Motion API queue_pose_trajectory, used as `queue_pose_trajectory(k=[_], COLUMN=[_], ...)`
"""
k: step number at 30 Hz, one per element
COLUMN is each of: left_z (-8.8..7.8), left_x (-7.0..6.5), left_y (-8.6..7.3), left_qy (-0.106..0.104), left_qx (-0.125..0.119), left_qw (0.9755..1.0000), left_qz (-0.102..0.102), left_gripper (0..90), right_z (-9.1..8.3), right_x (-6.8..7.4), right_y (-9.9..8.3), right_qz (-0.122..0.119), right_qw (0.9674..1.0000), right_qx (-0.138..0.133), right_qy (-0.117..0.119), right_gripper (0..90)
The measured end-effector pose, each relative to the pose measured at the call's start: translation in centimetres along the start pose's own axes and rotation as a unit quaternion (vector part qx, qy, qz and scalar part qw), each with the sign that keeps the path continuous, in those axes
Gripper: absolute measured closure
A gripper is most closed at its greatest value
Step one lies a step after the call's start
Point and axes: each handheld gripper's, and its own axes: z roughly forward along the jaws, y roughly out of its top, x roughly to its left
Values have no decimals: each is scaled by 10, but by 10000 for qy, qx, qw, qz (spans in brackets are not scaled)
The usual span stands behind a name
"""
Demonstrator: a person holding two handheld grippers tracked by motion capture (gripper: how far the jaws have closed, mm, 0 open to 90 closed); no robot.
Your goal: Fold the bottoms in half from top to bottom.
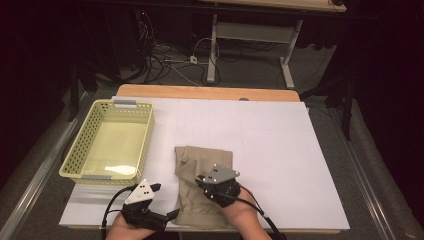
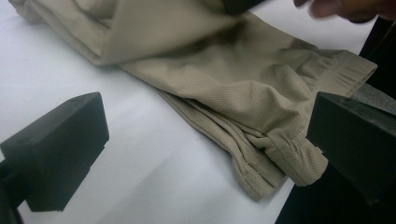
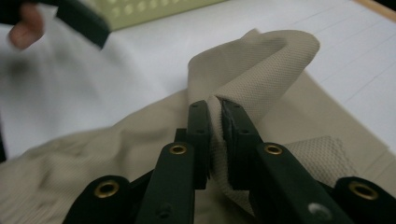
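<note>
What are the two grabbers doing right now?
Left hand-held gripper: open, holding nothing.
Right hand-held gripper: closed on a fold of the tan cloth.

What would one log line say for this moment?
right gripper: shut on shorts | left gripper: open, beside shorts | basket: empty

Your high view looks forward and down from above your side of the table (image 1: pixel 280 150), taking in the whole top from a distance. Your left tool's (image 1: pixel 167 201) camera sits low and close, facing toward 3 o'clock across the tan cloth (image 2: pixel 224 79). Your right tool's (image 3: pixel 215 109) camera faces toward 10 o'clock, right against the same cloth, with the yellow basket (image 3: pixel 154 9) beyond. All three views share that cloth.
</note>
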Motion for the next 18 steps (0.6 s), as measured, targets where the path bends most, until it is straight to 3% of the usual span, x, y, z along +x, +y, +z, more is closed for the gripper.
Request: queue_pose_trajectory(k=[4, 9, 14, 18], left_z=[2, 3, 4, 6], left_x=[-2, 0, 4, 5], left_y=[0, -1, -2, -2], left_qy=[1, 24, 37, 83], left_qx=[29, 50, 41, 36], left_qw=[10000, 10000, 10000, 10000], left_qz=[37, 19, -23, 15], left_gripper=[0, 0, 0, 0], right_z=[-4, -18, -43, -58], right_x=[14, 24, 21, 15], right_y=[-15, -26, -39, -52], right_qz=[152, 262, 336, 538], right_qw=[9996, 9990, 9988, 9977], right_qx=[42, -175, -345, -398], right_qy=[244, 314, 67, -54], right_gripper=[759, 688, 635, 593])
